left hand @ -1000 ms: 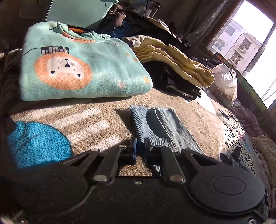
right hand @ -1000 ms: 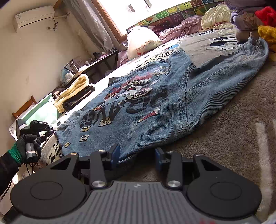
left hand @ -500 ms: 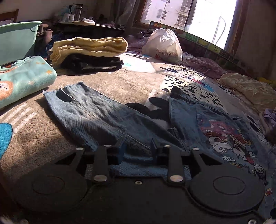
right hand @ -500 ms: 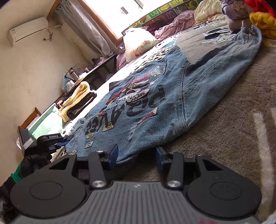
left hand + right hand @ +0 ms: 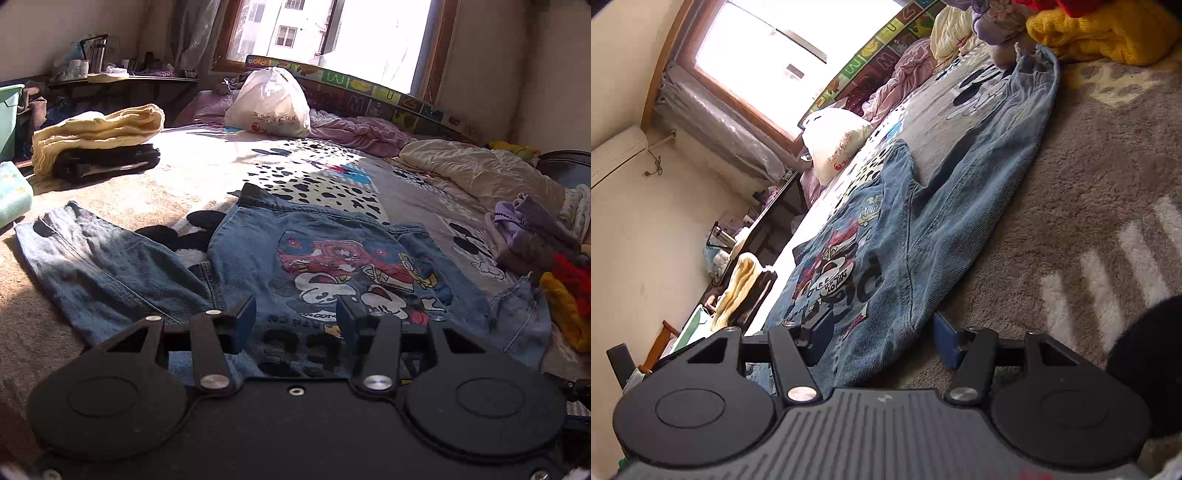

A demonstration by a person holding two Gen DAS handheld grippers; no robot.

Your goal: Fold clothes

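Observation:
A blue denim jacket (image 5: 343, 254) with cartoon patches lies back up and spread flat on the bed. Its left sleeve (image 5: 103, 266) stretches out to the left. My left gripper (image 5: 295, 319) is open and empty, low over the jacket's near hem. In the right wrist view the jacket (image 5: 886, 251) runs away from me, its right sleeve (image 5: 1008, 147) reaching toward the far pile. My right gripper (image 5: 882, 330) is open, its jaws on either side of the jacket's near hem corner, the view tilted.
A folded yellow blanket on dark clothes (image 5: 99, 147) and a folded teal garment (image 5: 11, 192) lie at the left. A white plastic bag (image 5: 269, 105) sits near the window. Loose purple, red and yellow clothes (image 5: 554, 266) pile at the right.
My left gripper has swung right from the folded teal top and sleeve to face the jacket's back, and has opened. My right gripper has opened wider and rolled, staying at the hem.

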